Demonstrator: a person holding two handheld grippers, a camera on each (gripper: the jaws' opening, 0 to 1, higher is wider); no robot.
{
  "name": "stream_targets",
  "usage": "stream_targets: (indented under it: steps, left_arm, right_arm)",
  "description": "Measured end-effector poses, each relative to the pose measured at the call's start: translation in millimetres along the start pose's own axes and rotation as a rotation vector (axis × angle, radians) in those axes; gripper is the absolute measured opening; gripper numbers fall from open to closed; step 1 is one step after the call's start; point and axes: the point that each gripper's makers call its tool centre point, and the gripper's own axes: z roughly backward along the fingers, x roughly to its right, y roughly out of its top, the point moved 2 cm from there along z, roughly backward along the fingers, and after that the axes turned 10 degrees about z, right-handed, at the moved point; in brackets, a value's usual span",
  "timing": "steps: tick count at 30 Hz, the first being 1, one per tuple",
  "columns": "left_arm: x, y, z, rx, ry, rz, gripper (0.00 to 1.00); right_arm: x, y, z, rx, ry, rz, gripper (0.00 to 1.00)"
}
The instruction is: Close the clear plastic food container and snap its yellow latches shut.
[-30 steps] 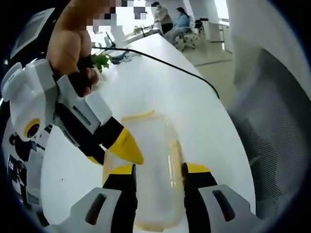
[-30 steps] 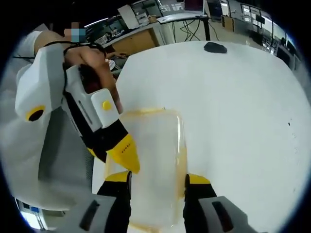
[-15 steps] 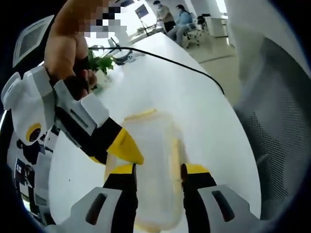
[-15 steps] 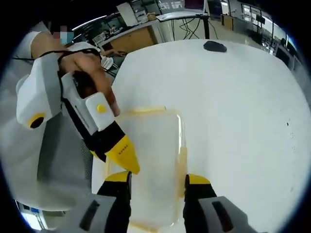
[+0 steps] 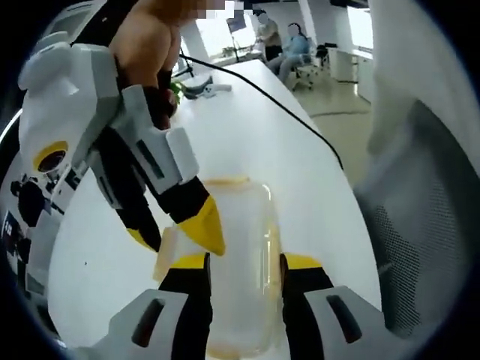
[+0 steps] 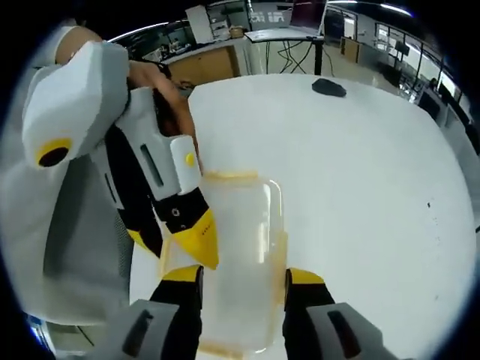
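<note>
At 6 o'clock in the left gripper view, the left gripper [image 5: 244, 264] is seen with its black, yellow-tipped jaws held apart, one on either long side of the clear plastic food container [image 5: 232, 259]; contact with the walls cannot be confirmed. The container is lying on the white table [image 5: 300, 180] with its lid down, and a yellow latch [image 5: 225, 181] is seen along its far short edge at 12 o'clock. No legible writing or brand is made out on the container or on either tool.

From 10 o'clock the right gripper [image 5: 176, 236] is angled down steeply, its yellow tips set at the container's near-left rim, with a gap seen between the two tips. It is gripped from above by a hand [image 5: 154, 37]. Farther off, a black cable [image 5: 285, 112] is trailed across the table, and seated people [image 5: 289, 49] are seen at 1 o'clock.

At 6 o'clock in the right gripper view, the right gripper [image 6: 244, 279] is likewise seen straddling the container [image 6: 236, 255], jaws apart. The left gripper [image 6: 180, 240] is brought in from 10 o'clock, tips parted at the left rim. A dark object [image 6: 328, 87] is noted on the table [image 6: 360, 195] at 1 o'clock.
</note>
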Motion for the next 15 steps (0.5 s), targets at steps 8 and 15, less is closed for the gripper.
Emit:
stream_targets:
  steps: [8,15]
  left_arm:
    - [-2.6,5.6,5,0.043,-0.074,0.179,0.32]
    - [-1.3,3.6,10,0.036,-0.046,0.123,0.37]
  right_arm:
    - [-2,1.2,4,0.04,-0.109,-0.033,0.41]
    - [-14,2.9,4,0.146,-0.175,-0.024,0.51]
